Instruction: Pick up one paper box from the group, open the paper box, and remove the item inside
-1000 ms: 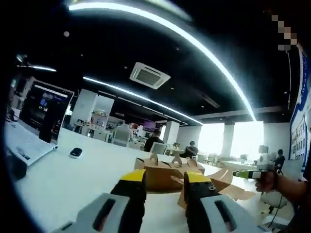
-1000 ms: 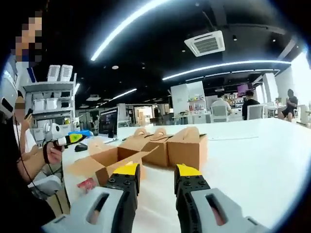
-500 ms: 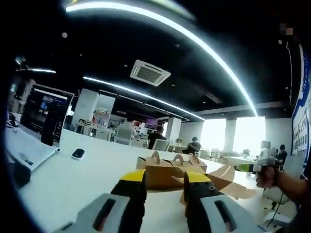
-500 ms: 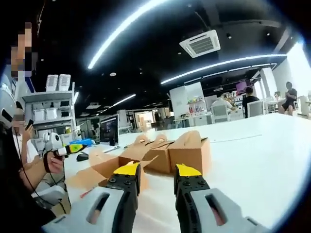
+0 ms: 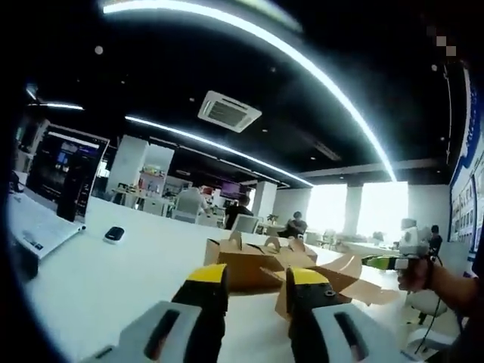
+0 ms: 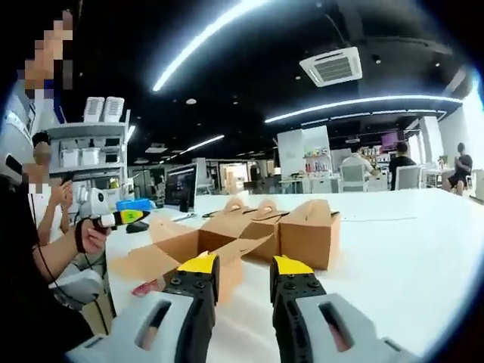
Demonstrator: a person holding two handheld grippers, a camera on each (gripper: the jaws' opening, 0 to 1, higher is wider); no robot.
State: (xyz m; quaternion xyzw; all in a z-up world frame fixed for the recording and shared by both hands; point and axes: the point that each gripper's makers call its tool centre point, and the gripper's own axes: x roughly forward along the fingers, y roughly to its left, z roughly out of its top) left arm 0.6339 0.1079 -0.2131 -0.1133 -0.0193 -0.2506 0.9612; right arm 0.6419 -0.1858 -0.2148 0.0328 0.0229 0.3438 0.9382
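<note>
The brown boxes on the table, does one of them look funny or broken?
One open box has its flaps splayed wide, unlike the closed boxes beside it. Something red lies on the table by it. No tears show.

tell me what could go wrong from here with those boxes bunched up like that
The closed paper boxes stand pressed together, so closing on one may drag or tip its neighbour. The opened box lies with its flaps spread just ahead of the right gripper, which could crush a flap on the way in. Both the right gripper and the left gripper hang open and well short of the group, so a rushed reach could shove the boxes across the smooth white table.
</note>
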